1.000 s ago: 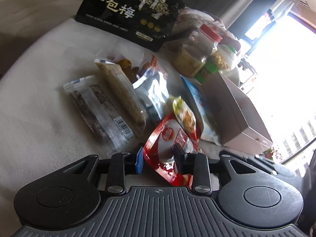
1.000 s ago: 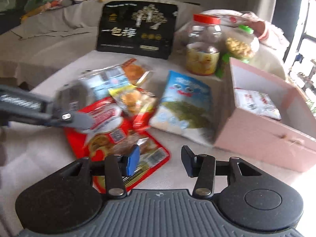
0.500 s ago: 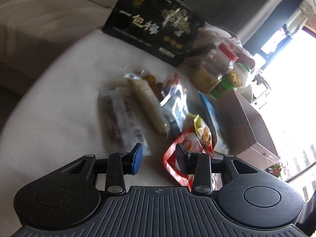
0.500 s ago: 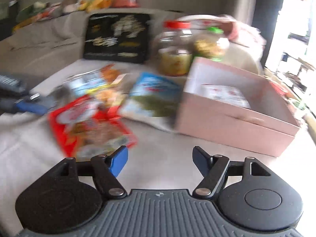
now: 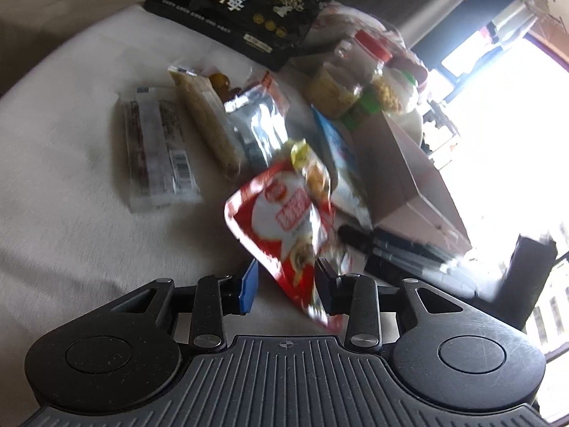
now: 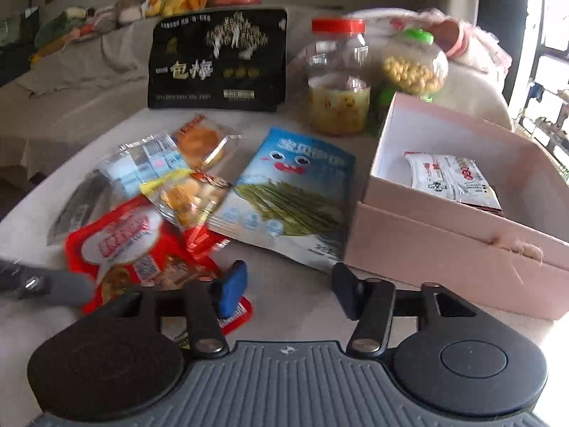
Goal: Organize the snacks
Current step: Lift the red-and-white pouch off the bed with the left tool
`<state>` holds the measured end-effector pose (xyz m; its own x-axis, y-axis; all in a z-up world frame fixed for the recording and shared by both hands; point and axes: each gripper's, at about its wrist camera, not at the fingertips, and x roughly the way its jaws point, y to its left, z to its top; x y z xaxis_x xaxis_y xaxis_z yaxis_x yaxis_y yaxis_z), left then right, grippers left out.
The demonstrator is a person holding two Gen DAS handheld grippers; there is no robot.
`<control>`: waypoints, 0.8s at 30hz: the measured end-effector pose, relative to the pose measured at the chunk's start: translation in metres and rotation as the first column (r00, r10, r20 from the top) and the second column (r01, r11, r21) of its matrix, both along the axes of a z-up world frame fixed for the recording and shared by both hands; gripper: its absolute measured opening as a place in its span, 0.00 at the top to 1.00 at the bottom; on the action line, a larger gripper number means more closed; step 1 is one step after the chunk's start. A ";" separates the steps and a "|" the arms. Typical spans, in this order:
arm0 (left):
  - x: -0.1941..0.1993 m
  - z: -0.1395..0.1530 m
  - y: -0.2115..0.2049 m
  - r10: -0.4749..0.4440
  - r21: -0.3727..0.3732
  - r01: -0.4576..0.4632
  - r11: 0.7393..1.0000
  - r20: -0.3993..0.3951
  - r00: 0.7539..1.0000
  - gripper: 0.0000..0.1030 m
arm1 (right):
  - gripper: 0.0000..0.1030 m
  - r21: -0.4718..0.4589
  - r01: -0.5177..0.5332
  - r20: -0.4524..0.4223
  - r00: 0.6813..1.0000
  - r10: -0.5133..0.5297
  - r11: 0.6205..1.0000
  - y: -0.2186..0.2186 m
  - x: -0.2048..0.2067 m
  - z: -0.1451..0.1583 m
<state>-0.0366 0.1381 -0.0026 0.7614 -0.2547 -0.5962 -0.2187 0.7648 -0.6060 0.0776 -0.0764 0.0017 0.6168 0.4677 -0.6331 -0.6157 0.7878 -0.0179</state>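
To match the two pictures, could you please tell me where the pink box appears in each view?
Left wrist view: the pink box stands right of centre, seen from its closed side.
Right wrist view: at the right, open.
Shared landmark: the red-lidded jar beyond it.

surface: cloth-covered bench [image 6: 291,299]
laid on it: snack packets [image 6: 288,192], two jars [image 6: 338,82], pink box [image 6: 444,249], black bag [image 6: 217,60]
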 end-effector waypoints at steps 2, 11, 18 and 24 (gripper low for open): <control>0.007 0.000 0.005 0.013 0.009 -0.013 1.000 0.017 1.000 0.61 | 0.48 0.013 -0.045 -0.023 0.999 0.045 0.999 0.001 -0.011 0.000; 0.045 0.015 -0.036 -0.162 0.272 0.152 0.950 0.014 0.987 0.54 | 0.48 0.060 -0.149 -0.038 0.988 0.151 0.987 -0.011 -0.047 0.000; 0.047 0.020 -0.053 -0.193 0.368 0.189 0.910 -0.025 0.981 0.63 | 0.30 0.034 -0.118 -0.030 0.992 0.119 0.992 -0.021 -0.053 0.002; 0.040 0.017 -0.040 -0.167 0.296 0.166 0.941 -0.021 0.986 0.64 | 0.21 0.092 0.001 -0.099 0.995 0.008 0.996 -0.055 -0.039 0.002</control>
<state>0.0038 0.0983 0.0142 0.7258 -0.1906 -0.6610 -0.0713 0.9349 -0.3478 0.0389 -0.1314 0.0033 0.5516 0.5290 -0.6449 -0.6137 0.7810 0.1158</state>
